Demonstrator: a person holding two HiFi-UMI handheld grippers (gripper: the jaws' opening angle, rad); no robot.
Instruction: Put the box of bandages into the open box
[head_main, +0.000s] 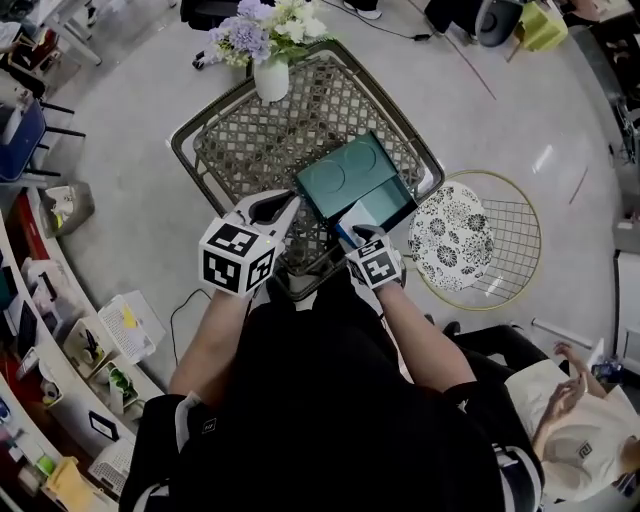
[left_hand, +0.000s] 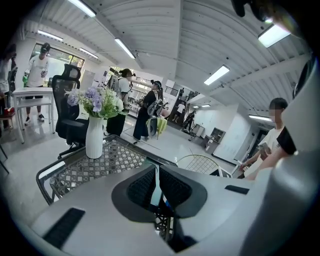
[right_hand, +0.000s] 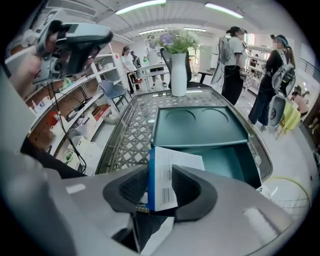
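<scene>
The box of bandages (right_hand: 167, 175), white with a blue edge, stands upright between the pads of my right gripper (right_hand: 160, 192), which is shut on it. It hangs at the near rim of the teal open box (right_hand: 222, 160), whose lid (right_hand: 200, 125) is folded back. From the head view the bandage box (head_main: 349, 233) and right gripper (head_main: 362, 238) are at the teal box's (head_main: 360, 185) near corner. My left gripper (head_main: 285, 208) hovers above the table left of the teal box. Its jaws (left_hand: 156, 187) are nearly together with only a slim gap and nothing gripped.
The teal box lies on a metal lattice table (head_main: 240, 150) with a white vase of flowers (head_main: 270, 60) at its far end. A round wire side table (head_main: 505, 240) with a patterned cushion (head_main: 450, 235) stands to the right. A seated person (head_main: 570, 420) is at lower right, shelves along the left.
</scene>
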